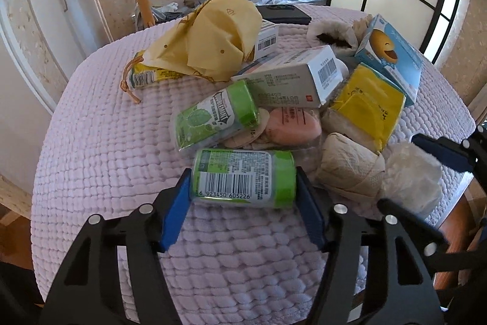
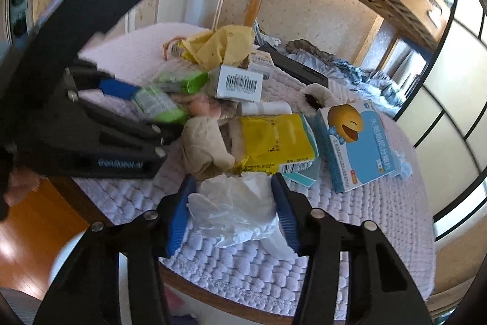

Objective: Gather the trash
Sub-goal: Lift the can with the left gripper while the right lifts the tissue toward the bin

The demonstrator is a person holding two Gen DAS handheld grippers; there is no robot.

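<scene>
A green gum bottle (image 1: 240,169) lies on its side, barcode up, on the pink quilted tablecloth (image 1: 106,142). My left gripper (image 1: 243,181) is shut on it, one blue pad against each end. In the right wrist view the same bottle (image 2: 158,105) shows at the left, beside a blue finger of that gripper. A crumpled clear-white plastic bag (image 2: 234,209) sits near the table's front edge with my right gripper (image 2: 232,181) shut on it. In the left wrist view that bag (image 1: 411,175) appears at the right.
Behind the grippers a heap holds a second green bottle (image 1: 213,118), a white barcoded box (image 1: 292,78), a yellow tissue pack (image 1: 365,102), a blue box with a laughing face (image 1: 392,57), a beige paper wad (image 1: 347,166) and a yellow paper bag (image 1: 207,32).
</scene>
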